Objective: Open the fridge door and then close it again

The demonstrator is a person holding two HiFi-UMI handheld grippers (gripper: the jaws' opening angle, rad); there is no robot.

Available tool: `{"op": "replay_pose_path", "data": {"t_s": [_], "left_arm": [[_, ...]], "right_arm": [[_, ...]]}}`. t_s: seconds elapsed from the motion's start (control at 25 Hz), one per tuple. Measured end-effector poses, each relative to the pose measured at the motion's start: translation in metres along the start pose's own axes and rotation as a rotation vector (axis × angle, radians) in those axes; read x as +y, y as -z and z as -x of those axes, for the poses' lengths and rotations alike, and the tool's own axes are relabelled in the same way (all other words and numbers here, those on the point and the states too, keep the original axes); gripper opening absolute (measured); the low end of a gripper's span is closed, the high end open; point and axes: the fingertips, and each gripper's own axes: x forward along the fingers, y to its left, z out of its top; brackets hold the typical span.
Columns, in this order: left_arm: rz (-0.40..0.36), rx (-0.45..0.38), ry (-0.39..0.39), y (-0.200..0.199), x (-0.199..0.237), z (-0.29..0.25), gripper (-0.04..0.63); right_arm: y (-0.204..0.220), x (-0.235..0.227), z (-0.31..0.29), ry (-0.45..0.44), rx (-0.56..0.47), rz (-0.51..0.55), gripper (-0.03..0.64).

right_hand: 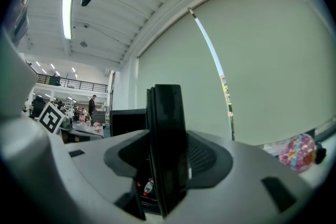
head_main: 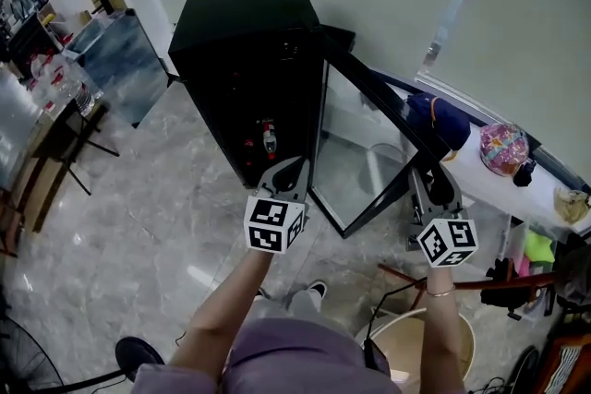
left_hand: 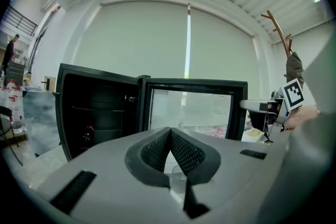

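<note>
The black fridge (head_main: pixel 245 32) stands with its glass door (head_main: pixel 346 161) swung wide open toward the right. A red-capped bottle (head_main: pixel 268 138) shows on a shelf inside. My right gripper (head_main: pixel 432 185) is at the door's free edge, and in the right gripper view that black edge (right_hand: pixel 168 113) stands upright between the pads, which close against it. My left gripper (head_main: pixel 288 169) hovers in front of the open cabinet, shut and empty, with its pads (left_hand: pixel 157 149) together. From the left gripper view I see the dark interior (left_hand: pixel 100 113), the door (left_hand: pixel 194 107) and the right gripper (left_hand: pixel 262 107).
A white counter (head_main: pixel 480 175) behind the door carries a dark blue cap (head_main: pixel 443 120) and a colourful bundle (head_main: pixel 503 148). A beige bucket (head_main: pixel 416 346) sits by my right foot. A table with bottles (head_main: pixel 55 78) and a blue-grey panel (head_main: pixel 115 60) stand at left.
</note>
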Motion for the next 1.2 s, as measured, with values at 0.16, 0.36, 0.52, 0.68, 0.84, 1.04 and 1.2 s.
{"op": "replay_pose_path", "data": {"t_s": [0.16, 0.36, 0.52, 0.68, 0.84, 1.04, 1.2], "left_arm": [[0.012, 0.008, -0.014, 0.006, 0.012, 0.008, 0.003], [0.026, -0.002, -0.019, 0.011, 0.025, 0.020, 0.003], [0.027, -0.009, -0.026, 0.013, 0.039, 0.033, 0.003], [0.036, -0.001, -0.032, 0.018, 0.059, 0.052, 0.003], [0.047, 0.004, -0.032, 0.027, 0.076, 0.074, 0.003], [0.048, -0.001, -0.034, 0.031, 0.094, 0.101, 0.003], [0.055, -0.008, -0.058, 0.034, 0.115, 0.123, 0.002]], "right_arm": [[0.003, 0.028, 0.008, -0.015, 0.001, 0.005, 0.221], [0.006, 0.059, 0.013, -0.036, 0.015, 0.034, 0.221], [0.007, 0.078, 0.017, -0.018, 0.002, 0.044, 0.221], [0.008, 0.100, 0.018, -0.003, 0.010, 0.043, 0.221], [0.011, 0.130, 0.018, -0.012, 0.022, 0.056, 0.215], [0.016, 0.168, 0.017, -0.028, 0.030, 0.070, 0.204], [0.020, 0.200, 0.012, -0.051, 0.037, 0.080, 0.206]]}}
